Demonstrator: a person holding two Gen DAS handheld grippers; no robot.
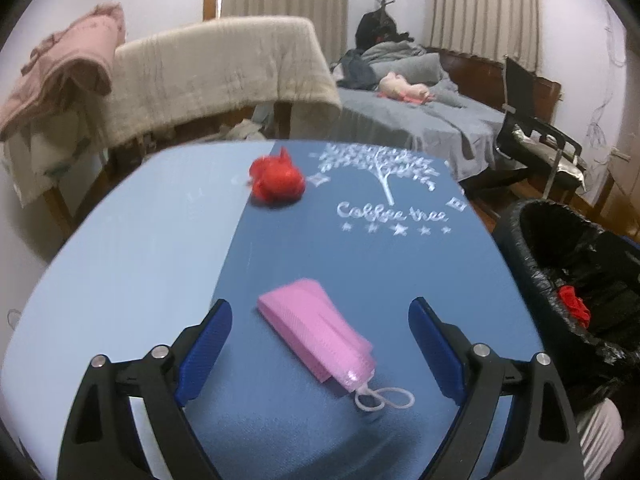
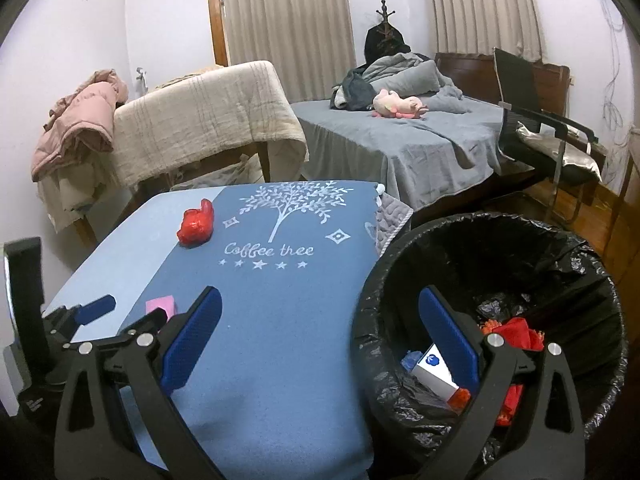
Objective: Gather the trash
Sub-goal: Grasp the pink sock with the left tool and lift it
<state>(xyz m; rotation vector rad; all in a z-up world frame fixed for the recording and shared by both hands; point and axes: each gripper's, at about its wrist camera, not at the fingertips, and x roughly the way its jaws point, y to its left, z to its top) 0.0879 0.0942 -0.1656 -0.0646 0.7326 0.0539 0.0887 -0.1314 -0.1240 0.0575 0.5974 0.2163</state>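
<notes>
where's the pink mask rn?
Left wrist view: pink mask lies on the blue cloth, between the open left gripper fingers, nearer than the red wad.

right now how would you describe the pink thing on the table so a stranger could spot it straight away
Find the blue "Coffee tree" tablecloth beside the black-lined bin. On its near part, between the open left gripper fingers, lies a folded pink face mask with a white ear loop. The only other item there is a crumpled red wrapper, farther back.
</notes>
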